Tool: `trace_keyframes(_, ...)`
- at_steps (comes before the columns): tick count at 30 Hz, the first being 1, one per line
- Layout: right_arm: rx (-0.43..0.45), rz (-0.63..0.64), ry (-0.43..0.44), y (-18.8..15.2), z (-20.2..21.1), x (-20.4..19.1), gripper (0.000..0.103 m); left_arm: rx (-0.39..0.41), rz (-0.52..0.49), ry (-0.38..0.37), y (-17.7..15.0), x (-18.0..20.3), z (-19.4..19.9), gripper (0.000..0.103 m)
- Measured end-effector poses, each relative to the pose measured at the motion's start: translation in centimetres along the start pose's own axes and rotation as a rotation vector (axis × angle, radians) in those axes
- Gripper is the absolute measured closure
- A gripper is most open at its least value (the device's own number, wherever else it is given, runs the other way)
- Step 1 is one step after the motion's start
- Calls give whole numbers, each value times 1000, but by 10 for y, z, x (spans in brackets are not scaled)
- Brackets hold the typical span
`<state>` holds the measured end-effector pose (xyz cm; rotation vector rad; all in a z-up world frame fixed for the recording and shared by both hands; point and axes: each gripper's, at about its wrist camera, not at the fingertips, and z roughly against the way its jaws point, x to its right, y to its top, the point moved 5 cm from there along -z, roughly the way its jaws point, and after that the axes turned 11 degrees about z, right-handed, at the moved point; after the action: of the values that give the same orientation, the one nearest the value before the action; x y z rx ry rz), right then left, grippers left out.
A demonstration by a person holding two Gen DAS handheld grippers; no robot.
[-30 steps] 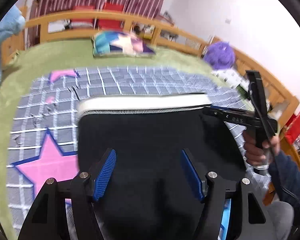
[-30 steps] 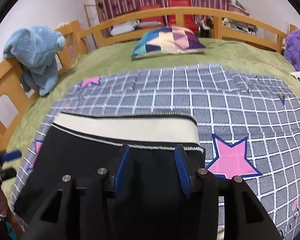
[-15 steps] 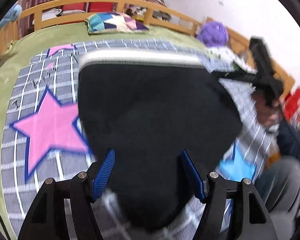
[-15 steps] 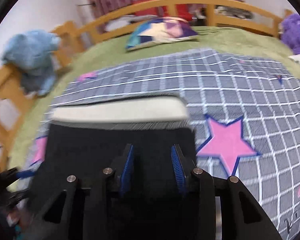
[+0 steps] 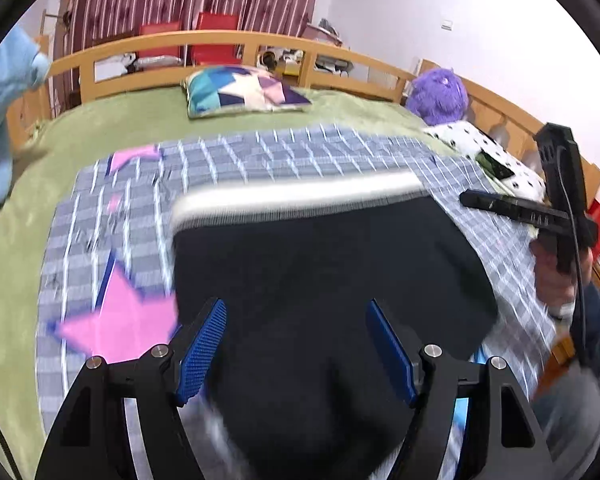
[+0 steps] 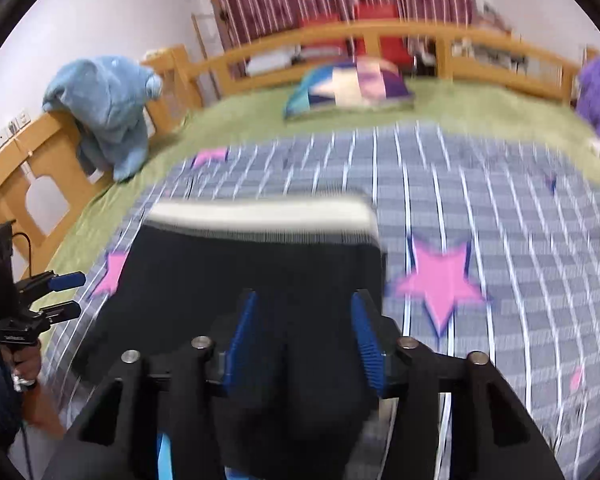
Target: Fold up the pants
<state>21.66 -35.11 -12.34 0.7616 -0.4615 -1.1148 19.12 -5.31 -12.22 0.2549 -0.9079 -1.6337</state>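
Black, soft and limp, the pants lie mid-frame on the checked blanket, white waistband farthest away, best pinched at a lower corner; both left tongs and right tongs stand released above them.

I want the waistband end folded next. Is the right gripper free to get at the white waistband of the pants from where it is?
Probably yes. The right gripper hangs open above the black pants, and only flat cloth lies between it and the white waistband. The left gripper is off to the side, clear of that path.
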Motion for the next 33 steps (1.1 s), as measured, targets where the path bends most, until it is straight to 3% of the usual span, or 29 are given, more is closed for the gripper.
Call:
trace_keyframes(4, 25, -12, -28, 32, -44, -3, 54, 0, 23, 59, 40, 9, -53, 32)
trace_keyframes(7, -102, 35, -125, 29, -98, 6, 55, -90, 43, 224, 43, -9, -108, 33)
trace_keyframes(9, -91, 72, -168, 22, -114, 10, 54, -114, 89, 197, 39, -17, -121, 31)
trace_keyframes(13, -77, 27, -105, 23, -104, 16, 53, -94, 121, 147, 39, -22, -114, 30)
trace_keyframes(20, -112, -49, -78, 0, -72, 19, 53, -137, 146, 199, 22, -24, -94, 30)
trace_keyframes(26, -176, -154, -34, -51, -29, 24, 49, -217, 193, 205, -35, -28, -47, 30)
trace_keyframes(30, -238, -297, 57, -98, -13, 30, 45, -243, 233, 197, -79, -31, -12, 29)
trace_keyframes(33, -281, -333, 23, -121, 6, 25, 51, -287, 272, 180, -98, -30, 16, 30)
